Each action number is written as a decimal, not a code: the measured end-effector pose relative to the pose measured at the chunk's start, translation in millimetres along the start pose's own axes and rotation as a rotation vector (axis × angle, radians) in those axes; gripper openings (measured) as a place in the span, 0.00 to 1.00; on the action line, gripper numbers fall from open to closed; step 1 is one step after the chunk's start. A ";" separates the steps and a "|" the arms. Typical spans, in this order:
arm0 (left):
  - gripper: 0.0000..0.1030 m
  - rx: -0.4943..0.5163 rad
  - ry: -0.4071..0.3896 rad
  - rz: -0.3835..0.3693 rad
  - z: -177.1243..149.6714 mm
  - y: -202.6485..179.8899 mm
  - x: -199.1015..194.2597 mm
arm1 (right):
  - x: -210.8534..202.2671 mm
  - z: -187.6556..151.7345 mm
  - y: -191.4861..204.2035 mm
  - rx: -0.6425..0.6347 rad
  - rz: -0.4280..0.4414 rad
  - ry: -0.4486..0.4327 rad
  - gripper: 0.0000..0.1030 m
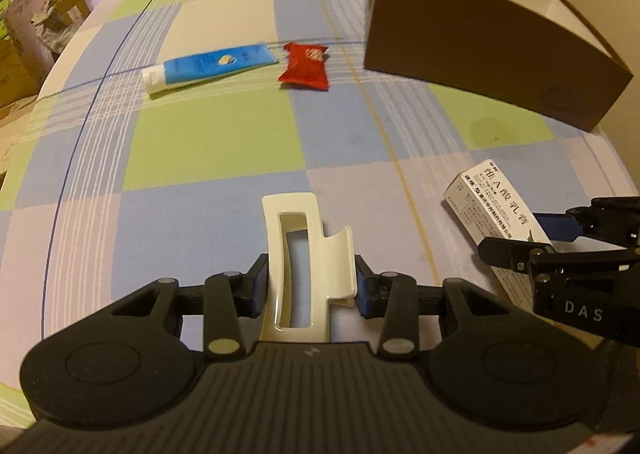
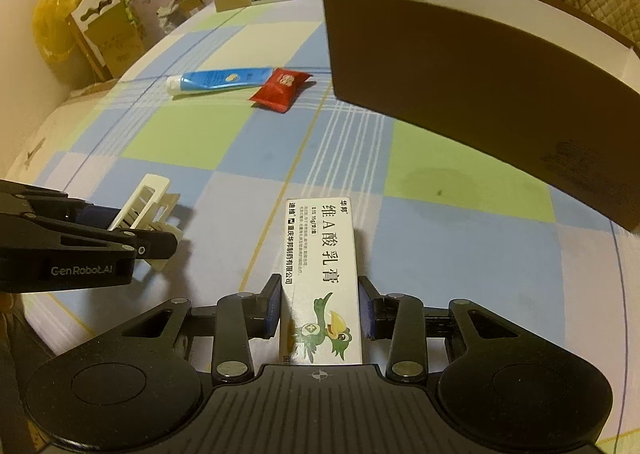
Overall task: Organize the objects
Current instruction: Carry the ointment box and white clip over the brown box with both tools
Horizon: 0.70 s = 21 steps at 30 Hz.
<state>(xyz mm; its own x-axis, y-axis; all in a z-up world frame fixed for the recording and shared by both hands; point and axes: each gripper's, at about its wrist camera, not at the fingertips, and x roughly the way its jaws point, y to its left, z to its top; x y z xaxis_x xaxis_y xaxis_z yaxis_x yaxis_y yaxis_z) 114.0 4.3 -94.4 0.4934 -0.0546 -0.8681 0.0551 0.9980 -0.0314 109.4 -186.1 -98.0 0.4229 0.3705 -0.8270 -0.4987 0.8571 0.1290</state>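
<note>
Between the blue pads of the left gripper (image 1: 311, 288) sits a cream hair clip (image 1: 298, 266), long axis running straight ahead along the fingers, near end tucked back toward the gripper body; pads touch both flanks, so it reads as clamped on the clip, clip low over the checked cloth (image 1: 208, 142), whether lifted or resting not clear. Right gripper (image 2: 322, 308) likewise holds a white ointment carton (image 2: 320, 274), long axis pointing forward, pads pressed on its two long sides near the printed bird. From each wrist view the other gripper shows at the edge, the two side by side and close, not touching. Far and to the right stands the brown box (image 2: 460, 66), open top, white inside, its long wall slanting away to the right. It lies ahead-right of both tools; right gripper is the nearer one, its carton already pointing roughly toward the wall's near stretch. Judged: both loads need lifting over the rim, and the box wall is tall against the held items, so height before forward travel matters. Still out on the cloth, far left of the box: a blue tube (image 1: 208, 66), lying crosswise with cap to the left, and a red sachet (image 1: 306, 66) just beside its right end, nearer the left gripper's line.
</note>
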 end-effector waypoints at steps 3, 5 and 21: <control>0.35 0.015 -0.019 -0.011 6.9 -6.1 -6.9 | -10.4 1.6 -7.8 0.020 0.000 -0.016 0.34; 0.35 0.023 -0.033 -0.022 13.8 -11.6 -11.8 | -18.4 3.9 -14.5 0.037 -0.001 -0.030 0.34; 0.35 0.127 -0.190 -0.109 113.6 -68.1 -31.7 | -85.4 55.4 -87.3 0.162 -0.023 -0.208 0.34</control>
<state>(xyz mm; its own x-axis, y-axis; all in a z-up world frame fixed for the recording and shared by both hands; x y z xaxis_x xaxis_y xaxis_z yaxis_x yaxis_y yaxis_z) 193.2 -65.7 -8.4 0.6319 -0.1788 -0.7542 0.2197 0.9744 -0.0469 158.8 -272.7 -8.4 0.5873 0.4015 -0.7027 -0.3664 0.9061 0.2115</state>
